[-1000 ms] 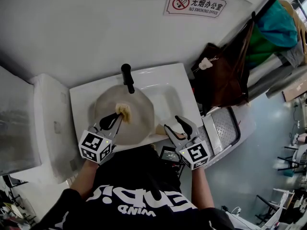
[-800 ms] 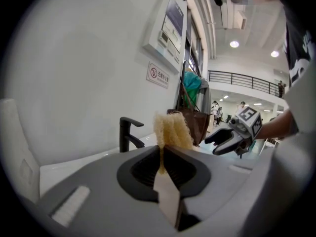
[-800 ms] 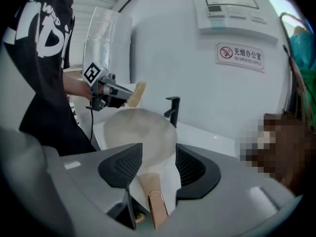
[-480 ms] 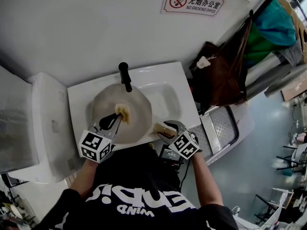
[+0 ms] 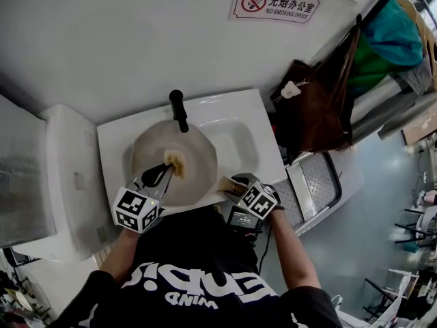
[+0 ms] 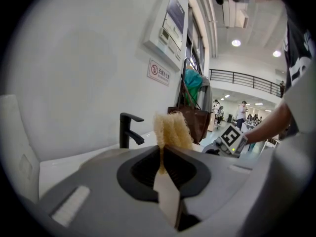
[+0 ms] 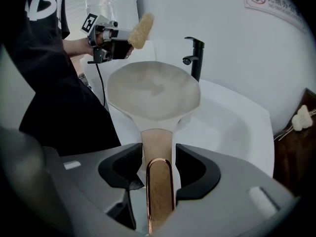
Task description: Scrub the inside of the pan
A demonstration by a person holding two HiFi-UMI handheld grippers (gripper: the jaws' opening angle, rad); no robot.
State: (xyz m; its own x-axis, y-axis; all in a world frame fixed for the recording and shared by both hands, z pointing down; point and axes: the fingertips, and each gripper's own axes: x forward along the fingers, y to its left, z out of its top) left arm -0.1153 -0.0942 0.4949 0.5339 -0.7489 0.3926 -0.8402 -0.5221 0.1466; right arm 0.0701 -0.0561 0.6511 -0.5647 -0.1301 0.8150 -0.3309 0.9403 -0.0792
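Both jaws tight: left gripper (image 5: 164, 171) on sponge (image 5: 175, 161), right gripper (image 7: 159, 151) newly on pan handle (image 5: 226, 182).

Pan (image 5: 174, 159) sits in the left part of the sink (image 5: 239, 139), with the faucet (image 5: 179, 110) right behind it at the sink's back edge. Its handle (image 5: 227, 183) sticks out near-right over the sink's front edge, between the right gripper's (image 5: 235, 185) jaws. Left gripper (image 5: 164, 169) reaches in from the near-left rim, its jaws clamping the scrub pad (image 5: 175, 161) above the pan's middle, clear of it; bag (image 5: 321, 108) hangs right of the sink, sign (image 5: 275, 3) on the wall (image 5: 102, 39) behind.
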